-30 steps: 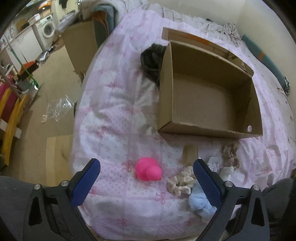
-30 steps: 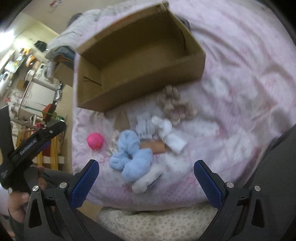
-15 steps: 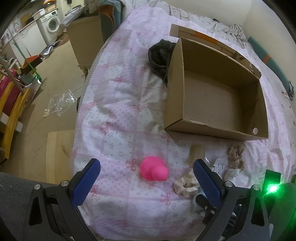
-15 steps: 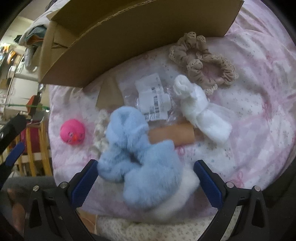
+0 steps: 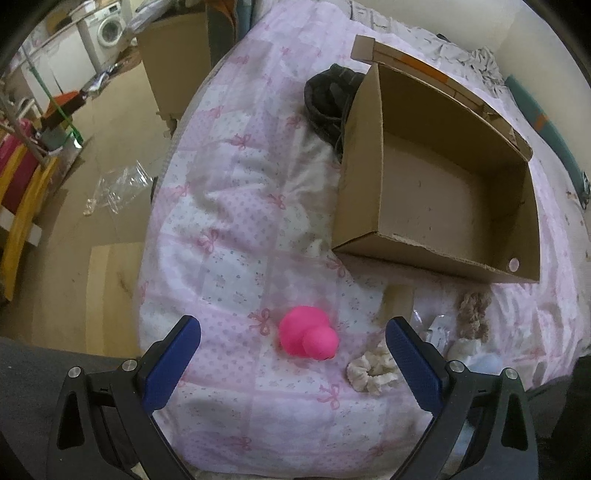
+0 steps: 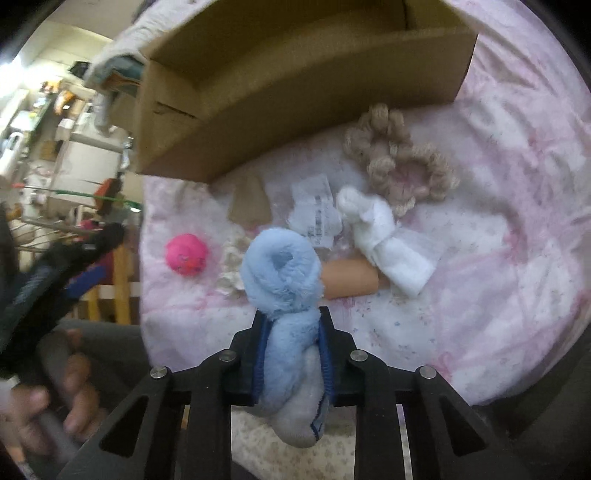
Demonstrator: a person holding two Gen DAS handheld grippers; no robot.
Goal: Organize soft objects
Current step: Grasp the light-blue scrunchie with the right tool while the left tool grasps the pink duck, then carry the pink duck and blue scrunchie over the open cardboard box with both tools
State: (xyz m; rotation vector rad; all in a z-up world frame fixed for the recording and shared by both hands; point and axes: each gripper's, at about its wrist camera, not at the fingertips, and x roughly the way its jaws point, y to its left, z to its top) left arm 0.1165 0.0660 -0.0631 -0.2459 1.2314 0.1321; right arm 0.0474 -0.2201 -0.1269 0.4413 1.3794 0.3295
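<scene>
On the pink quilt, my right gripper (image 6: 293, 321) is closing its jaws, and the pads squeeze a light-blue fluffy sock (image 6: 280, 266) between them. Beyond it lie a white cloth (image 6: 380, 236), a tan roll (image 6: 349, 277), a beige scrunchie (image 6: 399, 158), a cream scrunchie (image 6: 231, 266) and a pink rubber duck (image 6: 185, 254). The empty cardboard box (image 6: 295, 122) stands behind them. My left gripper (image 5: 293, 328) hovers open above the bed, with the pink duck (image 5: 306, 334) seen between its fingers and untouched. The cream scrunchie (image 5: 369, 371) lies beside its right finger.
A labelled plastic bag (image 6: 314, 210) and a cardboard scrap (image 6: 249, 201) lie before the box (image 5: 424, 258). A black garment (image 5: 328, 103) rests against the box's left wall. The bed edge drops to the floor (image 5: 74, 221) on the left, where clutter and a washing machine (image 5: 107, 27) stand.
My right gripper came down over the blue sock and its wide-open jaws closed onto it. The left gripper's view shifted only slightly and its jaws stayed open.
</scene>
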